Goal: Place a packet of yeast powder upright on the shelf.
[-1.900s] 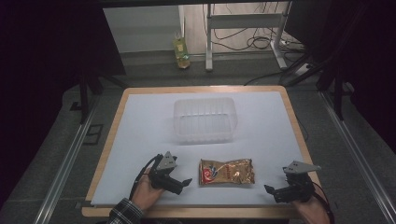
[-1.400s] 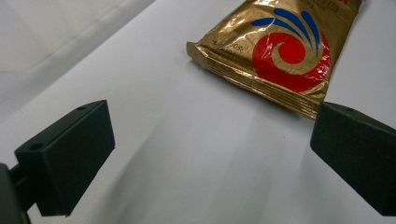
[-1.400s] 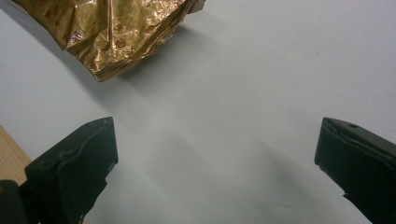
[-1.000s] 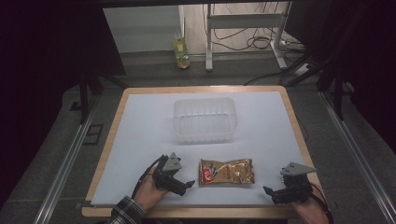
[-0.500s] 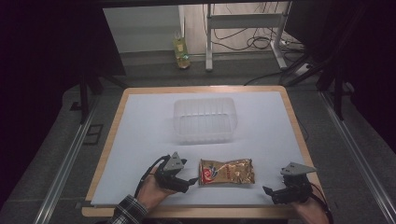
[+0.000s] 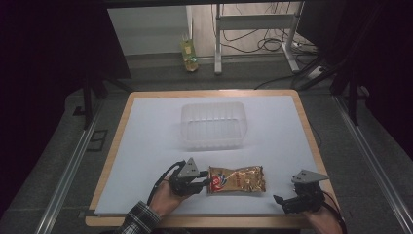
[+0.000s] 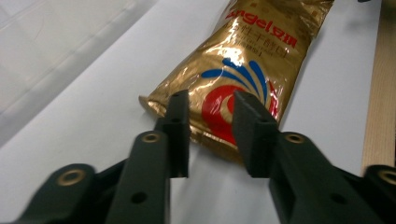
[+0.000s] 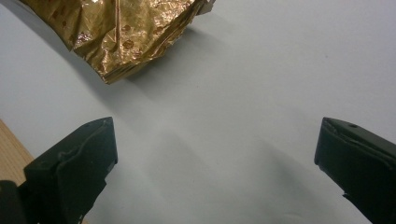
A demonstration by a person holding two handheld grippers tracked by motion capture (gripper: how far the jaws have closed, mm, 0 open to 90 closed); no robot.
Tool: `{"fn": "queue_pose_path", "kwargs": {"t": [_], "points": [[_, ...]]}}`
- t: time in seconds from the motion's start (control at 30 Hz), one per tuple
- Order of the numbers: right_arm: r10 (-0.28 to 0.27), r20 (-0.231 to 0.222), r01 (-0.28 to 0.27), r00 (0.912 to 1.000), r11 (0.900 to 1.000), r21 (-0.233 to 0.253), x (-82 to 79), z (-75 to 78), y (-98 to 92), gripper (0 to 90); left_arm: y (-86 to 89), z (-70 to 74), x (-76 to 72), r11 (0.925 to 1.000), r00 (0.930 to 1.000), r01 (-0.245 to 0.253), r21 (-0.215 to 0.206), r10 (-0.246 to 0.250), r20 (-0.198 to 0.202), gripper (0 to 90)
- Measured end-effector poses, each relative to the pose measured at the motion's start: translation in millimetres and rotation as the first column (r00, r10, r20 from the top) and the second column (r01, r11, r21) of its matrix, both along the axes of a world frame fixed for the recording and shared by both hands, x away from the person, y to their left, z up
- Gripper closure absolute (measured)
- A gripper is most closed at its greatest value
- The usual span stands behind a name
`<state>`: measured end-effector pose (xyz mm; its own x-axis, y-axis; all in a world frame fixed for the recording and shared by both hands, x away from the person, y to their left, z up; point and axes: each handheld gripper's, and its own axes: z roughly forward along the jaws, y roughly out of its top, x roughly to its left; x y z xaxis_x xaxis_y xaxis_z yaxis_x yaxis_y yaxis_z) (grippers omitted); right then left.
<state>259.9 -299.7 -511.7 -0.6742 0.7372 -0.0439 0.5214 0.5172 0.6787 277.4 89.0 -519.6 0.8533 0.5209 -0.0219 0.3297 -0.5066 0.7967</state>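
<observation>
A gold foil snack packet (image 6: 237,179) with a red and blue logo lies flat on the white sheet near the front edge. My left gripper (image 6: 206,184) is at the packet's left end. In the left gripper view the packet (image 7: 243,60) stretches away, and the left gripper (image 7: 210,100) stands open with a narrow gap, its two jaws straddling the packet's near end. My right gripper (image 6: 279,199) rests low at the front right, apart from the packet. In the right gripper view it (image 8: 217,135) is wide open over bare sheet, with the packet's crinkled corner (image 8: 126,32) ahead at the upper left.
A clear plastic container (image 6: 213,124) stands upside up in the middle of the white sheet (image 6: 146,146), beyond the packet. The wooden table edge (image 6: 112,146) frames the sheet. A yellow-green bottle (image 6: 189,51) stands on the floor beyond the table.
My left gripper has slid right until its jaws reach the packet's left end. The right gripper has barely moved.
</observation>
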Motion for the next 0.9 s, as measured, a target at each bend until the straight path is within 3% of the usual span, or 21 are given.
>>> {"fn": "queue_pose_path", "kwargs": {"t": [0.3, 0.57, 0.67, 0.83, 0.9], "points": [[0.001, -0.008, -0.001, 1.0, 1.0, -0.001, 1.0, -0.2, 2.5, 0.0, -15.4, 1.1, 1.6, 0.9995, 0.999, 0.03, 0.004, -0.03, 0.035, 88.9], [0.001, -0.019, -0.001, 0.9998, 1.0, -0.005, 2.1, -1.4, 5.1, 0.0, -23.6, -3.4, 7.8, 0.9984, 0.9983, 0.052, -0.022, -0.051, 0.028, 89.3], [0.001, -0.019, -0.001, 0.9998, 1.0, -0.003, 2.0, -1.3, 5.2, 0.0, -27.6, -9.3, 11.1, 0.9982, 0.998, 0.06, -0.001, -0.06, 0.018, 89.3], [0.004, -0.022, -0.004, 0.9997, 1.0, 0.0, 2.0, -1.2, 4.9, 0.0, -25.3, -11.9, 15.0, 0.9977, 0.9978, 0.067, -0.013, -0.067, -0.007, 89.3], [0.005, -0.021, -0.005, 0.9998, 1.0, -0.001, 1.8, -1.0, 4.9, 0.0, -25.4, -10.9, 14.7, 0.9976, 0.9976, 0.069, 0.01, -0.069, -0.003, 89.4]]}}
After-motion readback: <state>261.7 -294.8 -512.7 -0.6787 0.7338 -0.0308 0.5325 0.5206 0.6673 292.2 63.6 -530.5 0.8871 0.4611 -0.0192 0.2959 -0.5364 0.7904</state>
